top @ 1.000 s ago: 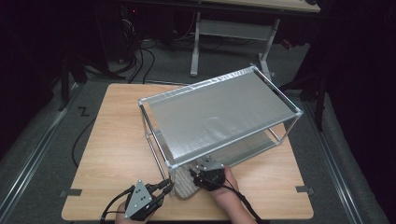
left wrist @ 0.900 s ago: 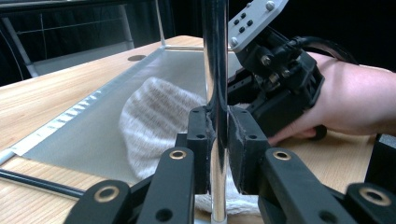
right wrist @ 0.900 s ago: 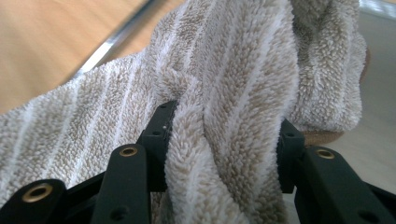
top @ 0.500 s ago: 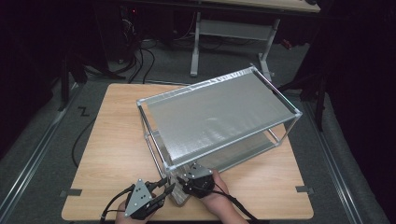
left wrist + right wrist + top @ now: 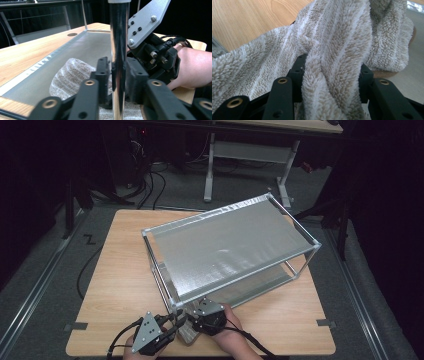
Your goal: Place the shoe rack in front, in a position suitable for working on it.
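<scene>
Two hand-held grippers are working at the near corner of the silver two-tier metal rack (image 5: 225, 252) on the light wooden bench (image 5: 117, 270). The left hand-held gripper (image 5: 117, 75) has its black jaws pressed against the shiny chrome corner post (image 5: 119, 37), one jaw on each side, after a quick open-and-close just now. The right hand-held gripper (image 5: 329, 80) is pinching a thick fold of the fluffy beige-and-white striped towel (image 5: 337, 45) between its jaws. That towel sits bunched at the front corner of the rack's lower shelf (image 5: 82, 50), spilling over its edge toward the person, right beside the post
</scene>
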